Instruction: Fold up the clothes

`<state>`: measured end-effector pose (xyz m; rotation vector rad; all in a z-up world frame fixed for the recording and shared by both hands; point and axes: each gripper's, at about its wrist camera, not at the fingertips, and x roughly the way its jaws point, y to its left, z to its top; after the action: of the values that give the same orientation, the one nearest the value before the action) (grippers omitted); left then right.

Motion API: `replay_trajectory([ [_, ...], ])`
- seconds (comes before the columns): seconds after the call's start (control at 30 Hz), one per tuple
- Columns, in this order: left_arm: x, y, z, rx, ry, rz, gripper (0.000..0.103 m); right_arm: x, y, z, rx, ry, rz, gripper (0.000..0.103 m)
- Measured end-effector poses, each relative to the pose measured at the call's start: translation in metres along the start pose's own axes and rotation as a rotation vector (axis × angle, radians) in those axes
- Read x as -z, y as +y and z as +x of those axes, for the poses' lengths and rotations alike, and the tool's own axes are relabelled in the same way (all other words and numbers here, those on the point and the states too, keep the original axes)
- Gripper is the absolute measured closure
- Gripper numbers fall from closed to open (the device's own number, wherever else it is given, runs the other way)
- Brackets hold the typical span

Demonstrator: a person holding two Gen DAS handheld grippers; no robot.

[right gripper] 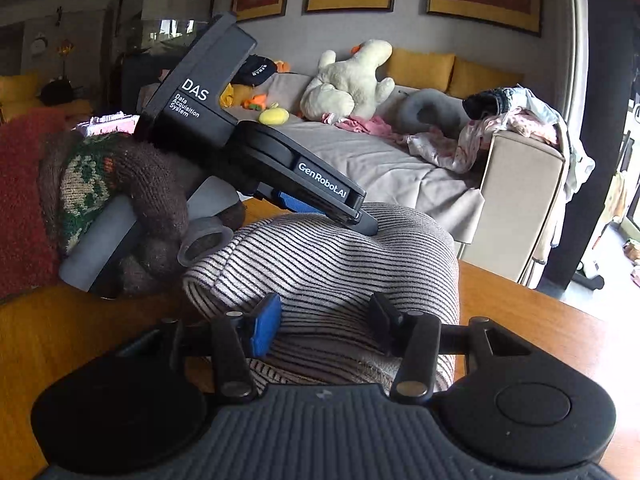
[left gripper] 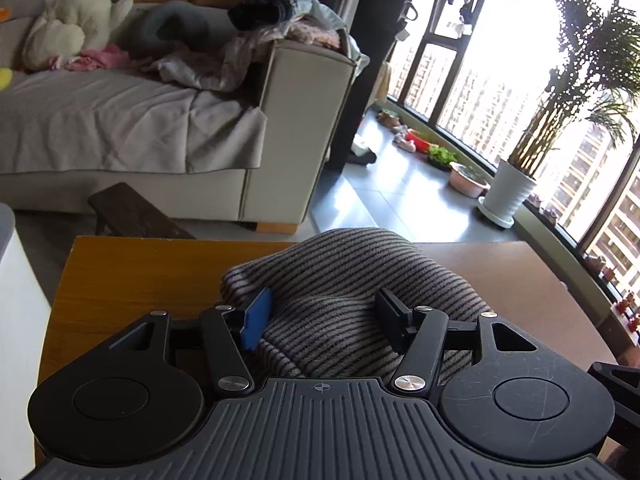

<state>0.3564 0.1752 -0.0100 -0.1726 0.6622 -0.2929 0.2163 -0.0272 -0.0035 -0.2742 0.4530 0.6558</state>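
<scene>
A grey-and-black striped knit garment [left gripper: 352,268] lies bunched in a thick mound on the wooden table [left gripper: 132,280]. In the left wrist view my left gripper [left gripper: 324,316] is open, and the cloth bulges up between its blue pad and its black finger. The right wrist view shows the same garment [right gripper: 320,256], with my right gripper [right gripper: 324,320] open and its fingers on either side of the near fold. My left gripper [right gripper: 352,216] comes in from the upper left, held by a hand in a brown patterned knit glove [right gripper: 120,184], with its tip down on top of the mound.
Behind the table is a beige sofa [left gripper: 120,128] with a white plush toy [left gripper: 76,16] and a heap of clothes [left gripper: 280,36] on its armrest. A dark wooden stool [left gripper: 132,212] stands between sofa and table. A potted palm [left gripper: 516,188] and bowls line the window.
</scene>
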Motion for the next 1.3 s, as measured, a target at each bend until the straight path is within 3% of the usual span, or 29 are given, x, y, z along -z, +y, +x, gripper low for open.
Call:
replay_trajectory([
  [0.03, 0.000, -0.005, -0.003, -0.025, -0.008, 0.013, 0.037, -0.001, -0.002, -0.003, -0.004, 0.004, 0.011, 0.052],
  [0.1, 0.003, -0.014, -0.020, -0.080, -0.044, 0.008, 0.037, -0.002, -0.009, -0.020, -0.023, 0.008, 0.095, 0.041],
  [0.13, 0.006, -0.020, -0.036, -0.111, -0.064, -0.014, 0.029, 0.002, -0.012, -0.034, -0.022, 0.001, 0.129, 0.015],
  [0.17, 0.011, -0.027, -0.054, -0.124, -0.085, -0.038, 0.022, 0.007, -0.015, -0.050, -0.018, -0.008, 0.161, 0.000],
  [0.2, 0.020, -0.035, -0.073, -0.121, -0.105, -0.053, 0.009, 0.012, -0.018, -0.065, -0.015, -0.016, 0.193, 0.000],
  [0.23, 0.032, -0.043, -0.092, -0.120, -0.119, -0.058, 0.004, 0.016, -0.021, -0.081, -0.011, -0.025, 0.225, 0.000],
  [0.4, 0.098, -0.088, -0.145, -0.171, -0.095, -0.079, 0.000, 0.053, -0.026, -0.120, 0.117, 0.048, 0.283, 0.000],
  [0.6, 0.164, -0.123, -0.148, -0.307, 0.002, -0.098, 0.000, 0.092, -0.031, -0.136, 0.158, 0.138, 0.408, 0.000],
  [0.67, 0.176, -0.133, -0.151, -0.344, -0.018, -0.073, 0.000, 0.102, -0.031, -0.139, 0.183, 0.161, 0.423, 0.000],
  [0.77, 0.178, -0.136, -0.152, -0.338, -0.020, -0.094, 0.000, 0.107, -0.031, -0.143, 0.230, 0.185, 0.433, 0.000],
  [1.03, 0.169, -0.145, -0.132, -0.434, 0.033, -0.026, 0.000, 0.094, -0.026, -0.117, 0.275, 0.241, 0.338, 0.000],
  [1.3, 0.166, -0.141, -0.129, -0.480, 0.022, -0.063, 0.000, 0.094, -0.031, -0.113, 0.271, 0.235, 0.337, 0.000],
])
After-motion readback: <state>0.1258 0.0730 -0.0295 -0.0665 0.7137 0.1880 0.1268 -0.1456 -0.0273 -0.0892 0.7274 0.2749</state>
